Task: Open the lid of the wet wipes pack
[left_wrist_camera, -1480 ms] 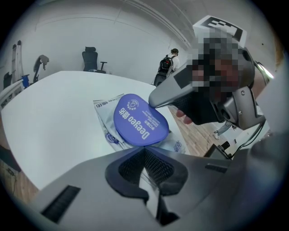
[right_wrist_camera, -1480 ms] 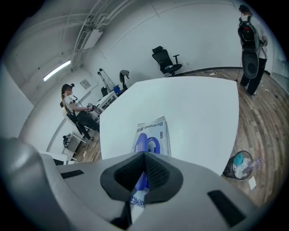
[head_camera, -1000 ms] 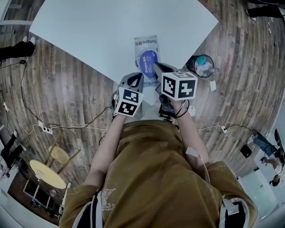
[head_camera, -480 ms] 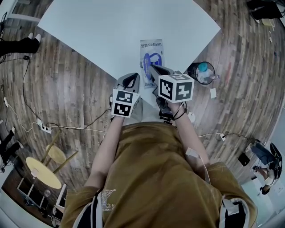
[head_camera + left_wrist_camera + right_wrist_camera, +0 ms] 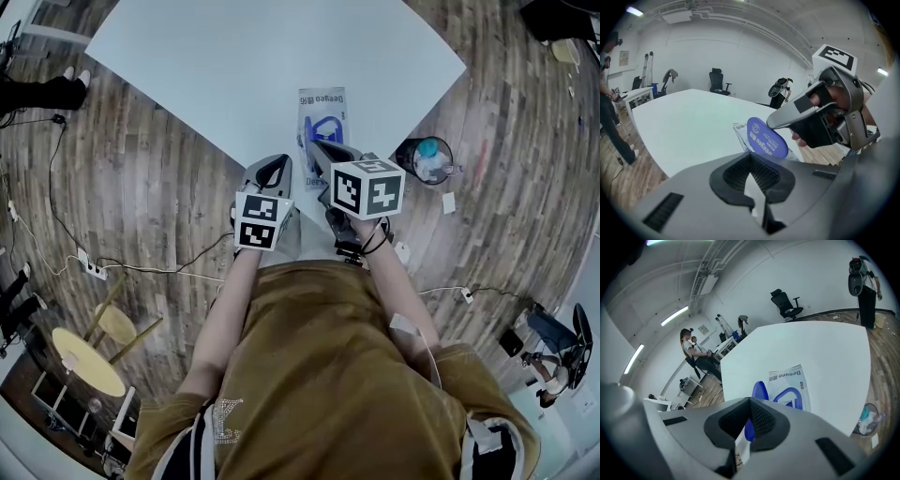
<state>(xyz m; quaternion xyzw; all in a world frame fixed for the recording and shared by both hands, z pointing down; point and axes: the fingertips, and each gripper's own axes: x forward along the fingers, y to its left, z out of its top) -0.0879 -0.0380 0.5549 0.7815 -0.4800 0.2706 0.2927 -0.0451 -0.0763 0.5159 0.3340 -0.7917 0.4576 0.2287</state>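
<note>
The wet wipes pack (image 5: 322,105) lies flat near the front edge of the white table (image 5: 234,66), its print showing in the right gripper view (image 5: 790,379). Its blue oval lid (image 5: 766,139) stands raised off the pack, and the blue ring of the opening (image 5: 324,126) is uncovered. My right gripper (image 5: 320,146) is at the pack's near end, shut on the lid's edge (image 5: 759,391); blue shows between its pads. My left gripper (image 5: 275,167) hovers just left of the pack at the table edge, jaws together with nothing in them.
A round waste bin (image 5: 424,139) with rubbish stands on the wood floor right of the table. Cables and a power strip (image 5: 94,269) run over the floor at left. An office chair (image 5: 787,303) and a seated person (image 5: 696,355) are beyond the table.
The blue lid, flat on the pack a second ago, now stands up with the ring opening exposed. The right gripper has drawn slightly back toward me; the left has barely moved.
</note>
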